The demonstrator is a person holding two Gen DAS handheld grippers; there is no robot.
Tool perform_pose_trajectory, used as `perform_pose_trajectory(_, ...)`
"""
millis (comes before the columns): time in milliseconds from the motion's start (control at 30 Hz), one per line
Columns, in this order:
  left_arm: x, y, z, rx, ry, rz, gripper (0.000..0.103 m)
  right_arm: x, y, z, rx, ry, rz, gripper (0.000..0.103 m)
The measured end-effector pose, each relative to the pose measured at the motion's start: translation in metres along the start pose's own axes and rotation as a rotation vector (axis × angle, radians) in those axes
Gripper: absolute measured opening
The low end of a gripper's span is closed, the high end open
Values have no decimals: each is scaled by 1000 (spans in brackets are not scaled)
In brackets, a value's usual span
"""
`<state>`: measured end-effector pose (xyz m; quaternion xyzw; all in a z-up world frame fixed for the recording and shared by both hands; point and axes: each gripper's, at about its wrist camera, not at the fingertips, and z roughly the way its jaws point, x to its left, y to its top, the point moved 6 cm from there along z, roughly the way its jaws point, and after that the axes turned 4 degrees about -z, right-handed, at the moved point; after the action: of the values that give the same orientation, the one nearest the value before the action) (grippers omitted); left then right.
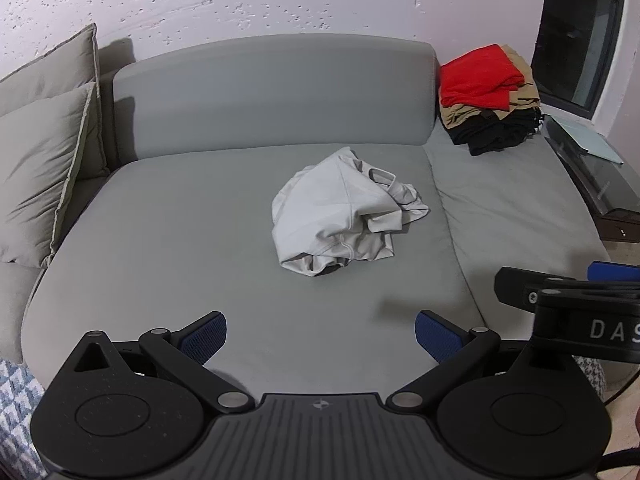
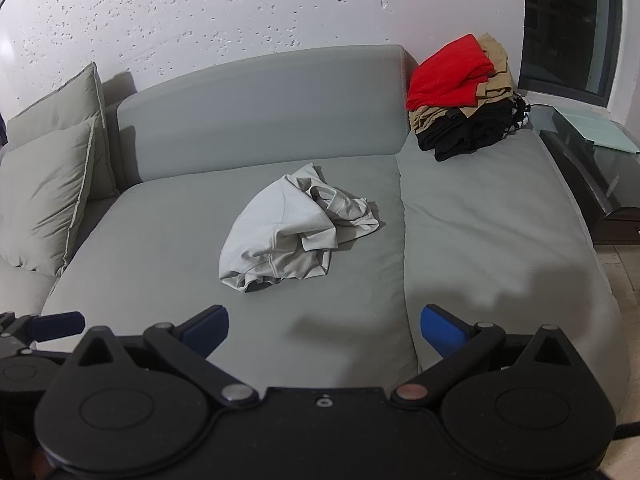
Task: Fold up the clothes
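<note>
A crumpled light grey garment (image 1: 340, 216) (image 2: 294, 230) lies in a heap in the middle of the grey sofa seat (image 1: 180, 248) (image 2: 160, 248). My left gripper (image 1: 320, 334) hovers over the seat's front edge, well short of the garment, open with nothing between its blue pads. My right gripper (image 2: 324, 330) hangs at about the same distance, also open and empty. In the left wrist view, part of the right gripper (image 1: 568, 292) shows at the right edge. A blue pad of the left gripper (image 2: 56, 326) shows at the left edge of the right wrist view.
A stack of folded clothes (image 1: 486, 100) (image 2: 464, 96), red on top over tan and black, sits at the back right of the sofa. Two grey cushions (image 1: 44, 168) (image 2: 44, 188) lean at the left. A dark glass side table (image 1: 592, 172) (image 2: 592, 160) stands to the right.
</note>
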<state>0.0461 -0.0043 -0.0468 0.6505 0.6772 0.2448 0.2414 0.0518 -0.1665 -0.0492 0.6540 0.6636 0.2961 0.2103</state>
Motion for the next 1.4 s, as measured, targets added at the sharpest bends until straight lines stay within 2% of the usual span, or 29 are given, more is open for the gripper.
perform_pose_trajectory(1400, 14, -4, 12, -30, -11, -19, 103, 1, 1, 7, 7, 14, 24, 103)
